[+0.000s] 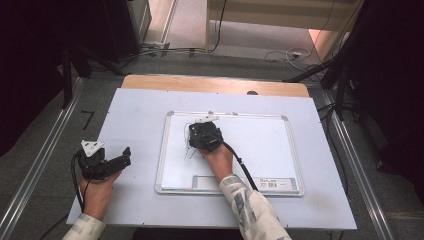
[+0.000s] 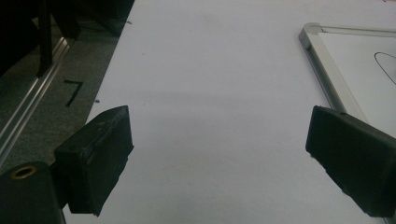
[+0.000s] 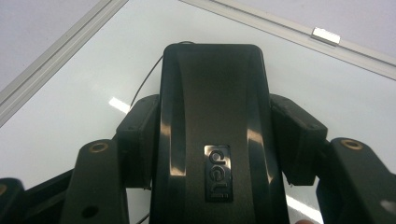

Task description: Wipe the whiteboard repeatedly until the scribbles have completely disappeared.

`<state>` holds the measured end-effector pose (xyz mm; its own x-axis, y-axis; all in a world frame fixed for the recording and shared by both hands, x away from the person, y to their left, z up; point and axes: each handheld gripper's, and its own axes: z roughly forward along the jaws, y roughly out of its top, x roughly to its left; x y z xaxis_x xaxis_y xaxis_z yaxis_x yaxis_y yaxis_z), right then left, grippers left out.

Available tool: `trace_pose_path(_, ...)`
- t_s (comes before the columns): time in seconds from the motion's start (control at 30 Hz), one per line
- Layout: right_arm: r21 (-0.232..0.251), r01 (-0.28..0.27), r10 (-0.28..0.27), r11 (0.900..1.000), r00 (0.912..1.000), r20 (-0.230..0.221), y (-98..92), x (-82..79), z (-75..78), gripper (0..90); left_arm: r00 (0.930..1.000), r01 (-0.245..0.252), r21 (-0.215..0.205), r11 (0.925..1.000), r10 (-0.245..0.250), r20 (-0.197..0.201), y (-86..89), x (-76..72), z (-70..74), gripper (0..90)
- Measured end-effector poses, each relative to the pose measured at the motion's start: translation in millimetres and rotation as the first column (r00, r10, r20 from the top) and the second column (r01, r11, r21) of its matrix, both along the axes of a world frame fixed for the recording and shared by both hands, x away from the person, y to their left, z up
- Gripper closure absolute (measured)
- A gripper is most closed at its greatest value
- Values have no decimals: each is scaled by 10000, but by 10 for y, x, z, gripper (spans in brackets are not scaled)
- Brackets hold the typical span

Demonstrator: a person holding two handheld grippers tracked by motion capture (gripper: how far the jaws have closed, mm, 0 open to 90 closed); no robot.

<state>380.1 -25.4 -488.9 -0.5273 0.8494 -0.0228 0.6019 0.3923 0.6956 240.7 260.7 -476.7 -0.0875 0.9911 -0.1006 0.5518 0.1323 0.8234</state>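
Observation:
A whiteboard (image 1: 260, 145) with a silver frame lies flat on the white table top. My right gripper (image 1: 204, 136) is over the board's upper left area, next to thin black pen marks (image 1: 189, 147). In the right gripper view, the right gripper (image 3: 218, 137) is shut on a black board eraser (image 3: 215, 93), one pad pressing each long side, just above the board surface (image 3: 70, 107). My left gripper (image 1: 125, 157) rests on the table left of the board. In its own view, the left gripper (image 2: 219, 154) is open and holds nothing, with the board's corner frame (image 2: 322, 65) to its right.
The white table top (image 1: 135, 115) has free room left, right and in front of the board. A wooden strip (image 1: 215, 84) runs along the far edge. Metal rails (image 1: 40, 165) and cables (image 1: 285, 55) lie on the floor around the table.

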Motion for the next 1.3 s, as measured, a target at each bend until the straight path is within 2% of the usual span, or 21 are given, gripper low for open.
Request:
trace_pose_path(0.47, 28, -225, 225, 9997, 9997, -38, 12, -116, 16, 380, 10000, -8, 15, 10000, 8, -22, -12, 12, -1, 77)
trace_pose_path(0.87, -19, -866, 865, 9962, 9962, -30, 288, -334, 6, 381, 10000, 33, 18, 10000, -33, -28, -15, 13, 0, 77)
trace_pose_path(1.13, -85, -1234, 1235, 9923, 9923, 46, 386, -498, -4, 381, 10000, 53, 36, 10000, -53, -23, -20, 14, 1, 78)
trace_pose_path(1.3, -133, -1377, 1379, 9904, 9903, 144, 389, -528, -14, 382, 10000, 31, 48, 10000, -30, -35, -19, 10, 0, 78)
